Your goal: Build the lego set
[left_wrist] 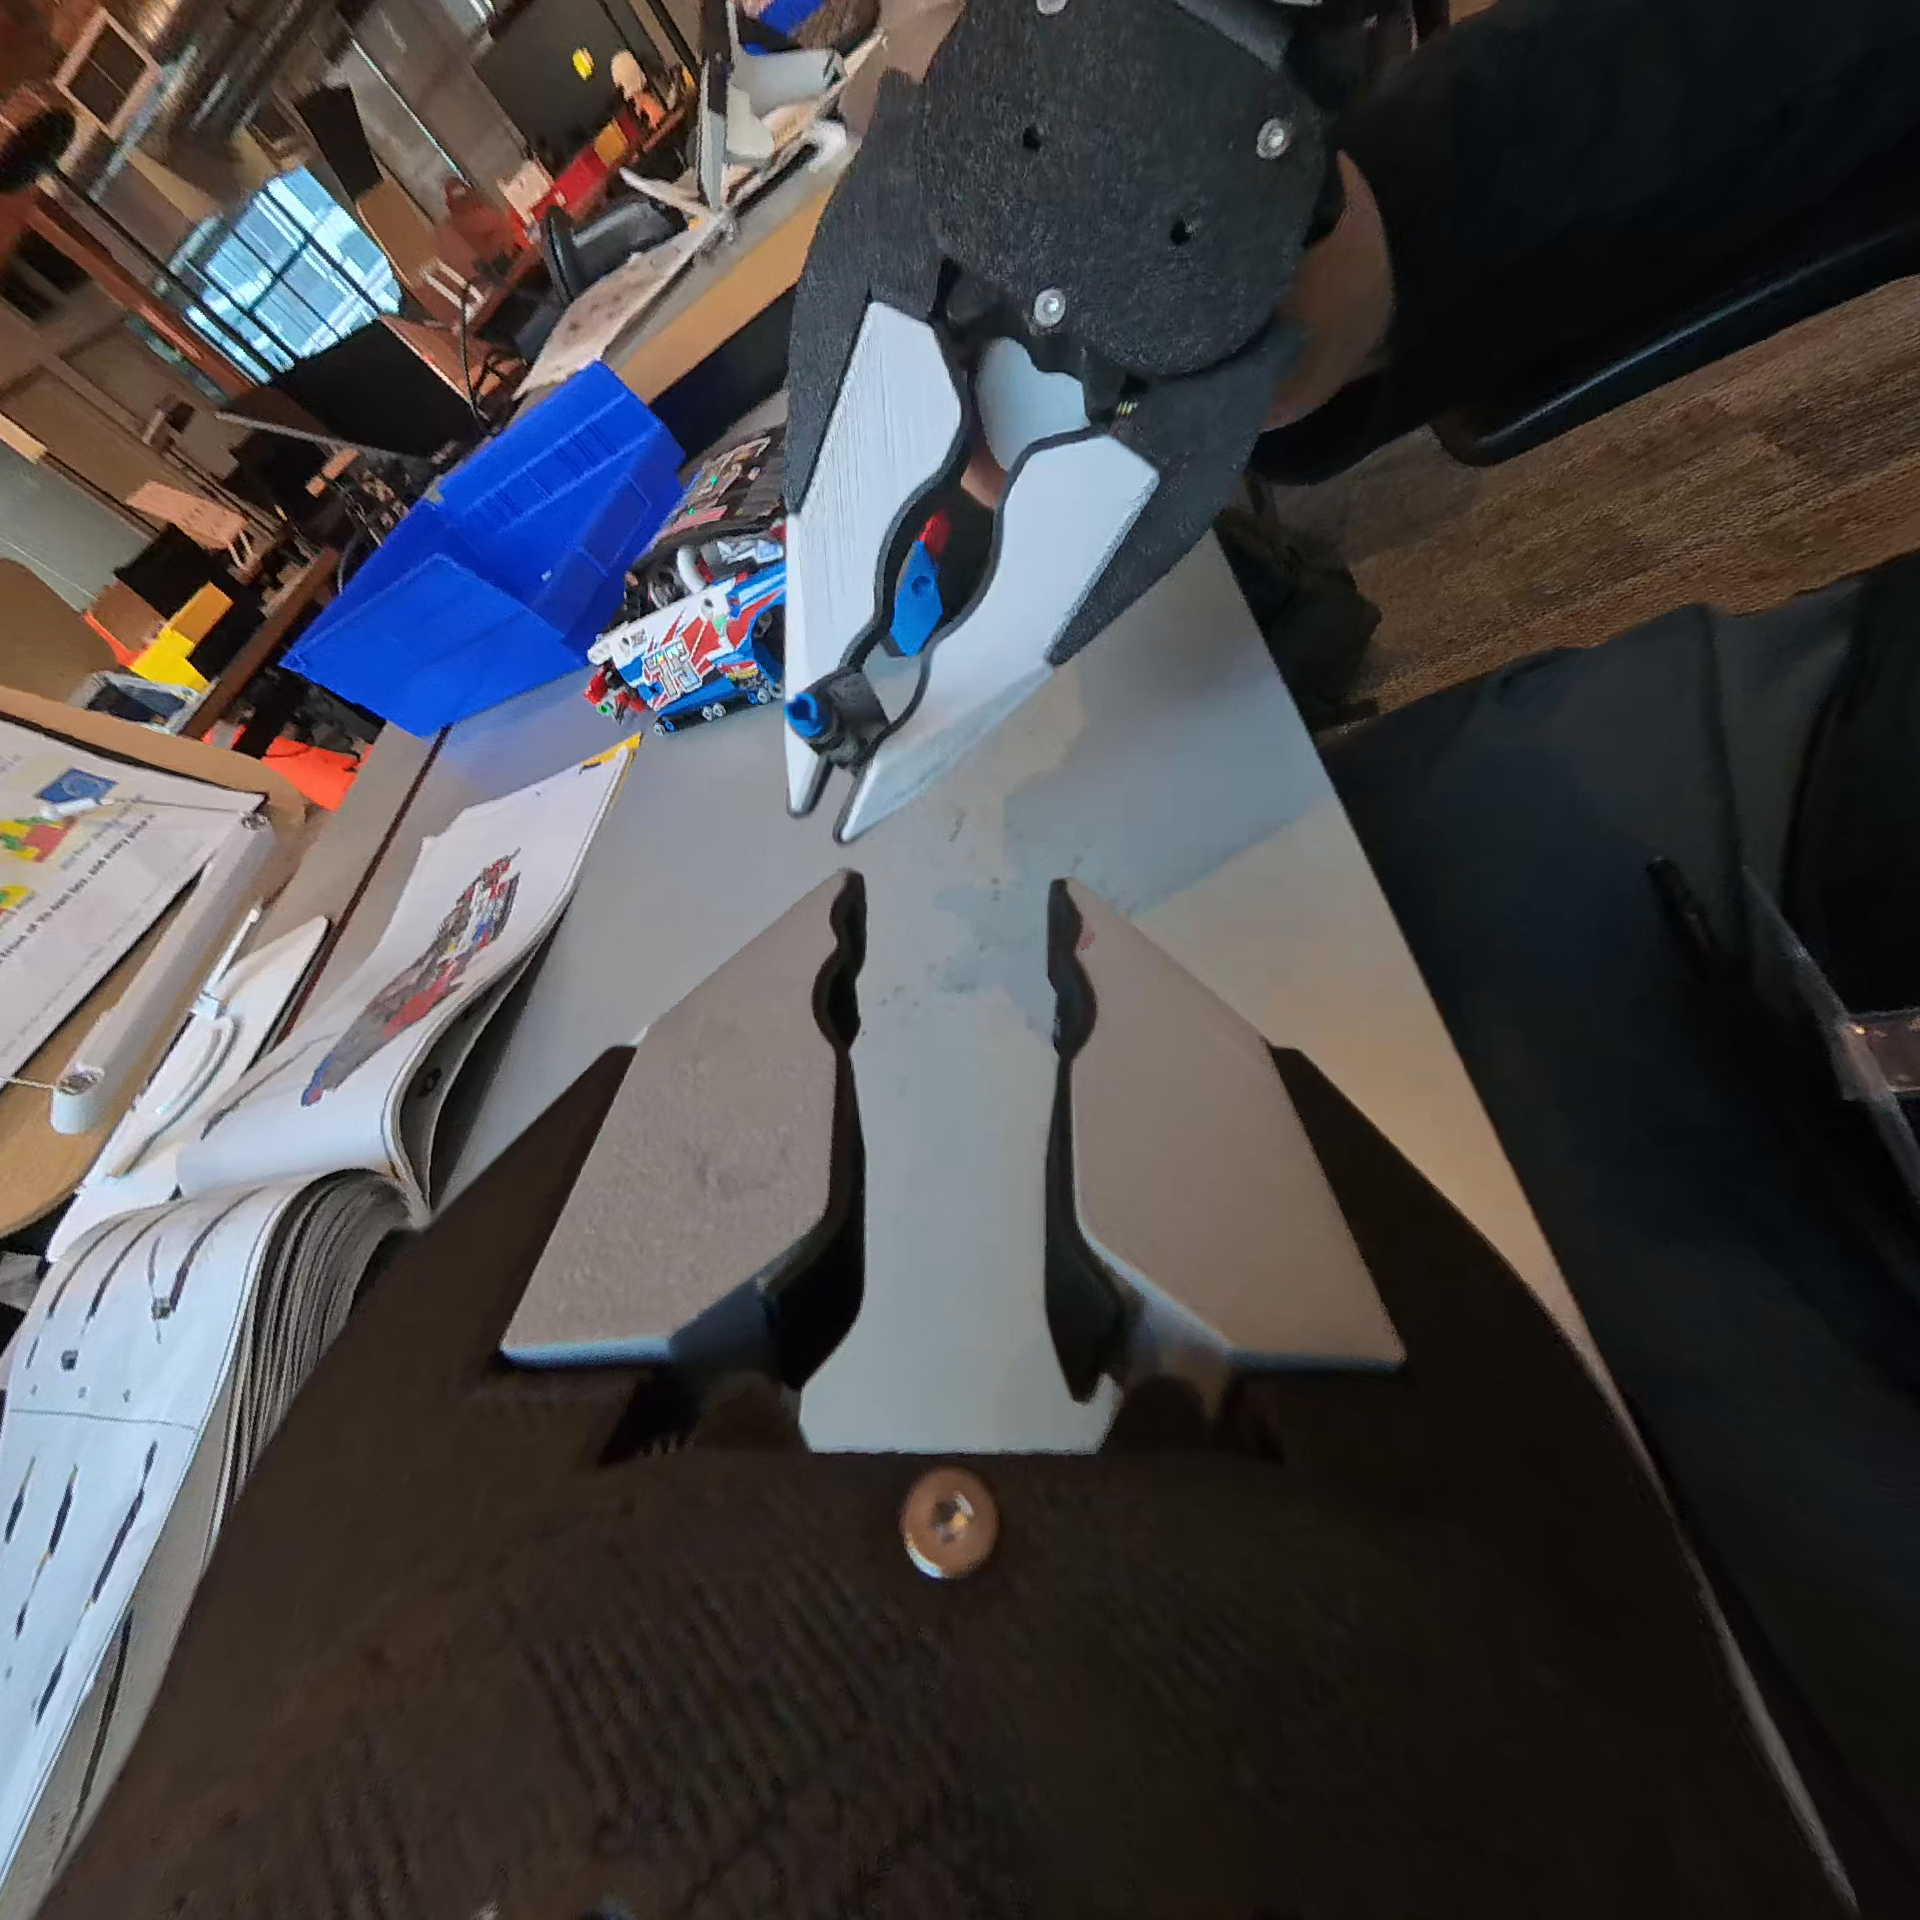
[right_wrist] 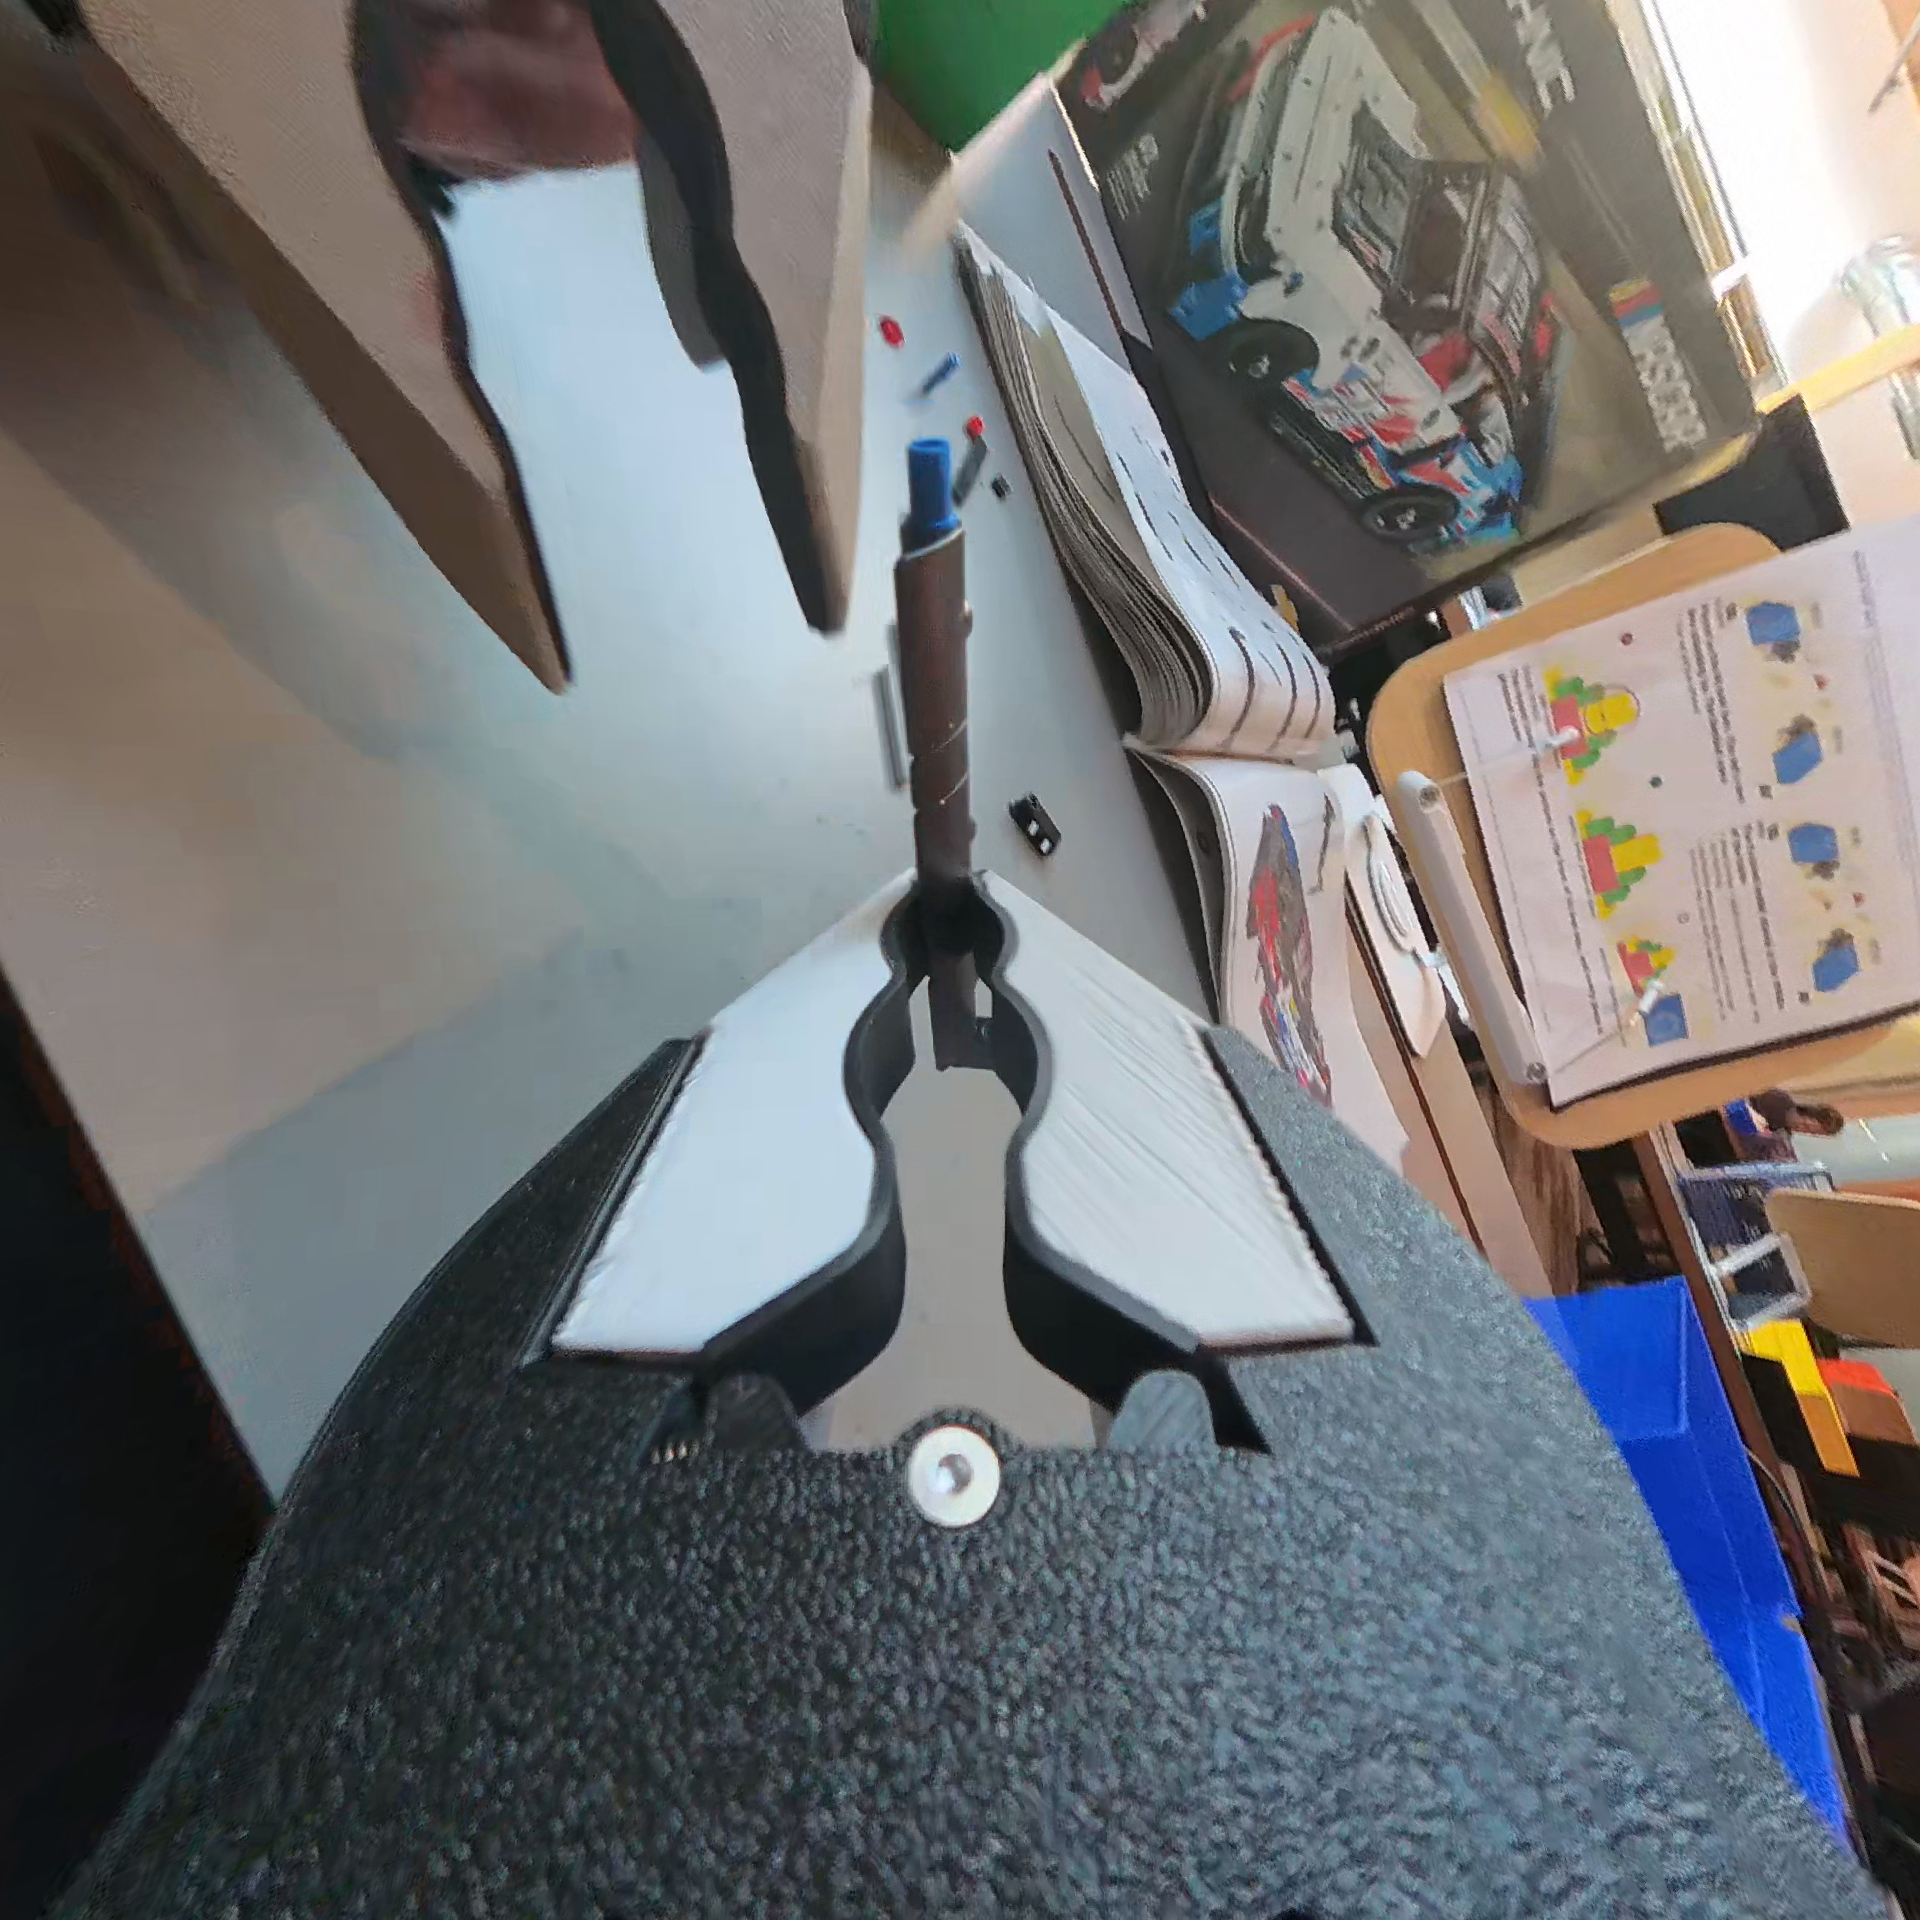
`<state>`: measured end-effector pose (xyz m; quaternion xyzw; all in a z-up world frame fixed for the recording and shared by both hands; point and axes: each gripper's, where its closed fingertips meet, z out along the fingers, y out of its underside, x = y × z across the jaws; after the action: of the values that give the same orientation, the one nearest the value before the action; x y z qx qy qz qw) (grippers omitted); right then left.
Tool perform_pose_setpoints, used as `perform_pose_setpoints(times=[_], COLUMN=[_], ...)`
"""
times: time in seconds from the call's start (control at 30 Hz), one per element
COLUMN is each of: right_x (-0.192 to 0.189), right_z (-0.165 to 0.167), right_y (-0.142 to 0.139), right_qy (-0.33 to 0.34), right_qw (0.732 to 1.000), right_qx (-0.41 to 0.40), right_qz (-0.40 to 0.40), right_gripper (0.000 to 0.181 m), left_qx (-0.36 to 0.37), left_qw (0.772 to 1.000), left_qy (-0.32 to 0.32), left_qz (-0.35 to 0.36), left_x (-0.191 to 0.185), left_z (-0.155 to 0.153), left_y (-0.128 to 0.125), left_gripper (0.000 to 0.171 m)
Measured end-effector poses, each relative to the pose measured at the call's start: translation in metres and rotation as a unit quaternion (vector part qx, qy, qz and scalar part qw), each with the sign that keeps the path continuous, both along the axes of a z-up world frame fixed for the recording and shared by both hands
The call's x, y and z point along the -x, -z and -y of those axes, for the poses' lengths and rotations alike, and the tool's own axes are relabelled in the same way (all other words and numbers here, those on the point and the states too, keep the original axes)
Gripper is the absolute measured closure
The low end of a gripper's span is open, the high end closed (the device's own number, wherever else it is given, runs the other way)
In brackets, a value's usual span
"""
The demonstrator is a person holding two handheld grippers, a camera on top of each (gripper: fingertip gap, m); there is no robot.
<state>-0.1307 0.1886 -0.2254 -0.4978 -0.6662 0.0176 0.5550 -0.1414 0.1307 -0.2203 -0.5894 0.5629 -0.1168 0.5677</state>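
The right gripper (right_wrist: 940, 899) has its jaws pinching one dark rod (right_wrist: 940, 717) near its lower end; the rod projects forward past the tips and carries one blue pin (right_wrist: 932, 501) at its far end. In the left wrist view the same right gripper (left_wrist: 831, 774) appears ahead, tips downward, with the blue pin (left_wrist: 803, 712) protruding at the tips and one further blue piece (left_wrist: 916, 603) visible in the gap higher up between the two white pads. The left gripper (left_wrist: 954, 883) has its jaws spread, with nothing between them; it is held above the grey surface (left_wrist: 1195, 790), just short of the right gripper's tips. In the right wrist view the left gripper (right_wrist: 686, 655) shows at upper left, its two fingers apart. On the surface beyond the rod lie several small loose parts: two red pieces (right_wrist: 890, 330), one blue pin (right_wrist: 938, 372), one grey axle (right_wrist: 888, 727) and one black connector (right_wrist: 1034, 824); others there are too small to count. One open instruction booklet (right_wrist: 1174, 582) lies beside them. One partly assembled car model (left_wrist: 691, 649) in white, blue and red stands farther along the surface, next to one blue bin (left_wrist: 499, 561). One set box (right_wrist: 1382, 281) with a car picture stands behind the booklet. One printed sheet (right_wrist: 1704, 800) is clamped on a wooden board.
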Motion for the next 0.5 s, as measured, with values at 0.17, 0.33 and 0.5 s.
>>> perform_pose_setpoints(times=[0.17,0.33,0.5], right_x=[-0.023,-0.028,-0.035], right_z=[-0.033,-0.043,-0.049], right_y=[0.017,0.031,0.039], right_qy=[0.078,0.089,0.101], right_qw=[0.990,0.970,0.957], right_qx=[-0.077,-0.156,-0.171], right_qz=[0.088,0.162,0.213], right_gripper=[0.175,0.175,0.175], left_qx=[0.049,0.048,0.064], left_qw=[0.996,0.991,0.986], left_qy=[-0.047,-0.121,-0.155], left_qz=[0.052,0.033,0.012], left_x=[0.011,0.019,0.024], left_z=[-0.014,-0.032,-0.038], left_y=[-0.009,0.004,0.014], left_gripper=[0.130,0.124,0.127])
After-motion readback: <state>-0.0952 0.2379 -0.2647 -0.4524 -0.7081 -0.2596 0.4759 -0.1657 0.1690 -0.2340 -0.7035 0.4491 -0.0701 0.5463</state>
